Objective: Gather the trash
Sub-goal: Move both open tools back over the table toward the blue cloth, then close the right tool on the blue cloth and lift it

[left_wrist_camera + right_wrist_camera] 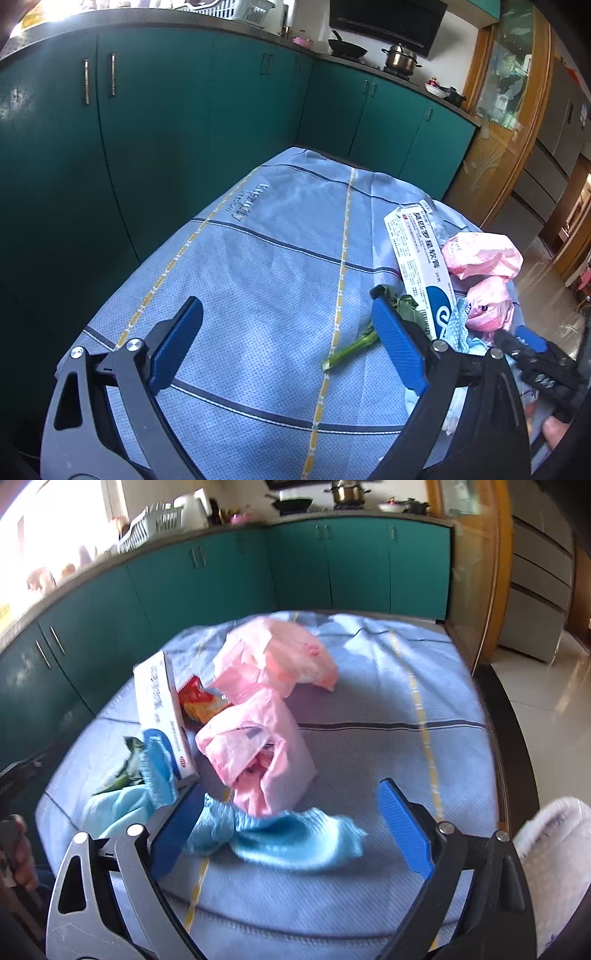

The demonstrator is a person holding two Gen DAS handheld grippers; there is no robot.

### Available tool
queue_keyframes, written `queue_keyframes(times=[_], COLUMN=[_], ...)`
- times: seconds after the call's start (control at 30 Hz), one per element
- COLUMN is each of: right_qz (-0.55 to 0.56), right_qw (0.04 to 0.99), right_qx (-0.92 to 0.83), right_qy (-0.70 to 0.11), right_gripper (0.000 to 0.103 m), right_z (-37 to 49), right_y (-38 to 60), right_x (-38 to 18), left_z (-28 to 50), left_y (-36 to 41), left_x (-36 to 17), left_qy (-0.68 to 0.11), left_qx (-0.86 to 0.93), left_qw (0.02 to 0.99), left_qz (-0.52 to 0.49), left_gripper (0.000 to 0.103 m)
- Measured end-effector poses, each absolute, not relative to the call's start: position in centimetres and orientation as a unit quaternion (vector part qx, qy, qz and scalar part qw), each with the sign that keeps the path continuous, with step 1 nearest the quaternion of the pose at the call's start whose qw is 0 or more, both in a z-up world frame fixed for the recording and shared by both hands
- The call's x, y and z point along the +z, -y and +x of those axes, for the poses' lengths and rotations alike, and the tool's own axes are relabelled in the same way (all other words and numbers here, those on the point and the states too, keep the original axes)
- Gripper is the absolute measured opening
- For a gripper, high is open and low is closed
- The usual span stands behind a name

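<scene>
Both handheld grippers hover with jaws spread wide and nothing between them over a table draped in a pale blue woven cloth with yellow and dark stripes (pixel 258 266), where the trash lies heaped toward one side: two crumpled thin pink plastic bags (pixel 258 753), a long white cardboard medicine box with blue print (pixel 417 266), a red-and-yellow foil wrapper (pixel 197 701), a limp green vegetable stalk (pixel 351 350) and a crinkly light-blue elasticated disposable cover (pixel 280 838). The right gripper (pixel 291 823) frames the blue cover, which appears slightly motion-blurred; such flimsy film could slide out of a shallow pinch, or the pads could snag the loose tablecloth beneath. The left gripper (pixel 288 332) stands nearest the stalk, slim enough to roll away from closing pads.
</scene>
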State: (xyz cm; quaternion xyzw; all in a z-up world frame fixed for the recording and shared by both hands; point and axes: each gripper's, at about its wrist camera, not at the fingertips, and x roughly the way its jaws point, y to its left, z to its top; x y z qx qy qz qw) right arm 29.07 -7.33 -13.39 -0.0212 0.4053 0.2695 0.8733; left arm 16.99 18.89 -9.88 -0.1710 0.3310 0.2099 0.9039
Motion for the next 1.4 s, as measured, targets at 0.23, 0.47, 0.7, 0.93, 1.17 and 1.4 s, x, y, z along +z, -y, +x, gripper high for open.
queue_keyframes(times=[0.23, 0.47, 0.7, 0.93, 1.17, 1.4], right_qz=[0.0, -0.009, -0.055, -0.07, -0.066, -0.043], right_qw=[0.851, 0.822, 0.836, 0.844, 0.841, 0.867], right_qx=[0.323, 0.39, 0.375, 0.358, 0.369, 0.285], right_qy=[-0.413, -0.414, -0.397, -0.393, -0.391, -0.406], right_gripper=[0.061, 0.041, 0.078, 0.071, 0.038, 0.04], right_z=[26.9, 24.1, 23.5, 24.1, 22.7, 23.2], right_y=[7.4, 7.4, 5.4, 3.9, 6.1, 12.0], right_x=[-13.7, -13.4, -14.0, -14.3, -13.2, -13.0], left_z=[17.9, 17.8, 18.2, 18.4, 18.3, 18.3], left_y=[-18.4, -17.3, -16.4, -16.8, -16.3, -15.0], left_x=[-10.3, -10.0, -10.1, -10.7, -10.6, -10.3], left_qy=[-0.347, -0.338, -0.343, -0.352, -0.348, -0.346], left_qx=[0.199, 0.184, 0.178, 0.188, 0.183, 0.123], left_qw=[0.902, 0.91, 0.912, 0.906, 0.909, 0.919], left_qz=[-0.163, -0.155, -0.138, -0.142, -0.136, -0.144], left_gripper=[0.093, 0.093, 0.094, 0.094, 0.094, 0.095])
